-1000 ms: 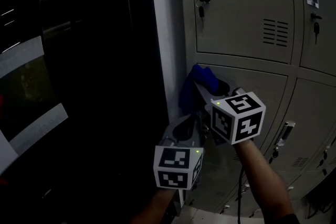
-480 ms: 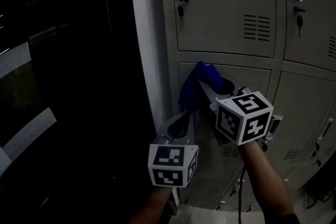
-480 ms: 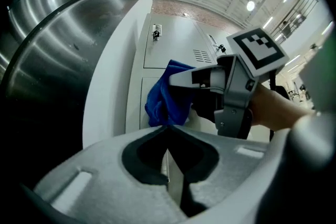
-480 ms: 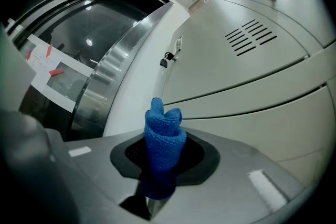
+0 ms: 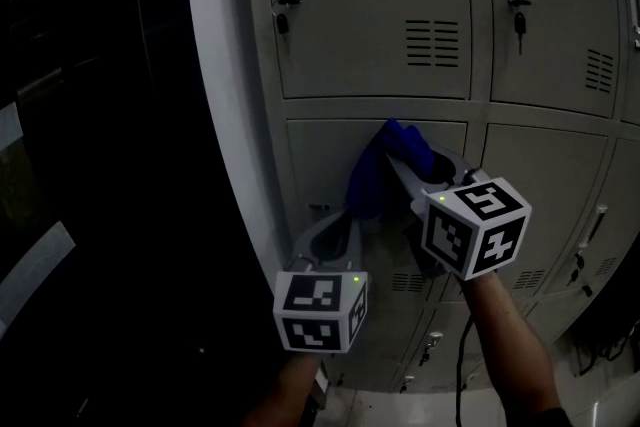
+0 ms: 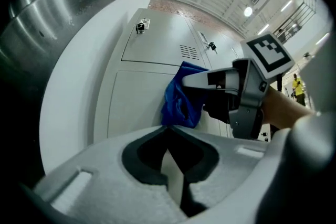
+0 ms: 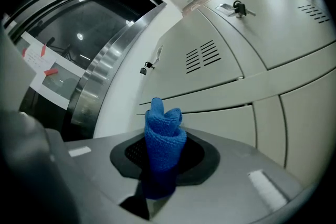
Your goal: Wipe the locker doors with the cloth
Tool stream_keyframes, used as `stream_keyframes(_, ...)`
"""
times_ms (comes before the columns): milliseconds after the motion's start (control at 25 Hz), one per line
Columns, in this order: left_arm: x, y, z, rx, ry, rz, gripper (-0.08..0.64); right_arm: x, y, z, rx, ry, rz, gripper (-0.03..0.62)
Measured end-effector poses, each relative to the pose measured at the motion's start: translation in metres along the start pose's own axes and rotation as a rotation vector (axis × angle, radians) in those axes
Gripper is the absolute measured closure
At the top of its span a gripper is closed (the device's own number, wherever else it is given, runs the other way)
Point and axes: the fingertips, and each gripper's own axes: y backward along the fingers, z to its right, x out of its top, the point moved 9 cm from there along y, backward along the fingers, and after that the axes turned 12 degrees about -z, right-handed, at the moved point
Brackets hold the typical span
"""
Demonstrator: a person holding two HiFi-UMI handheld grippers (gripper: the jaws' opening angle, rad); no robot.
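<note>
Since a second earlier, the cloth (image 5: 375, 180) had been carried rightward from the left edge of the lower locker door (image 5: 320, 165) towards its middle, and the head view had been swung right so that more doors were brought in. Left of both tools, a dark glossy panel (image 5: 90, 165) and a white post (image 5: 225, 115) were seen. The left gripper (image 5: 345, 233) was held low, its jaws pressed together on nothing, its tips just below the hanging tail of the cloth and pointed up at the door. The blue cloth was pinched as a narrow bunch at the tips of the right gripper (image 5: 408, 163), whose jaws were clamped on it. Its crown appeared to be laid against the top of the lower door, just under the seam, though contact could not be confirmed.

Trouble was judged most likely from that small bite: the cloth could be dragged out of the jaws if it were caught on the seam above the right gripper, or on the key (image 5: 283, 15) hung further up and to its left. Hard jaw tips could also be scraped on the paint if the bunch were rolled aside, and the loose tail could be snagged by the left gripper beneath it.

The left forearm (image 5: 290, 395) was barely shown, below its gripper; the right forearm (image 5: 510, 345) was raised steeply from below, wrist angled up and leftward
</note>
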Motion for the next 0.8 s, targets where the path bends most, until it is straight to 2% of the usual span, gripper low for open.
stream_keyframes(400, -0.001, -0.015, 0.026, -0.055, -0.004, -0.01, 0.558, -0.008, 0.048, 0.042, -0.103, -0.044, 0.022, 0.502)
stream_keyframes(640, -0.004, -0.011, 0.031, -0.041, -0.008, -0.017, 0.558, -0.011, 0.052, 0.041, -0.088, -0.053, 0.018, 0.502)
stream_keyframes(800, -0.011, 0.0, 0.032, -0.013, -0.017, -0.02, 0.558, -0.018, 0.066, 0.026, -0.062, -0.045, 0.034, 0.502)
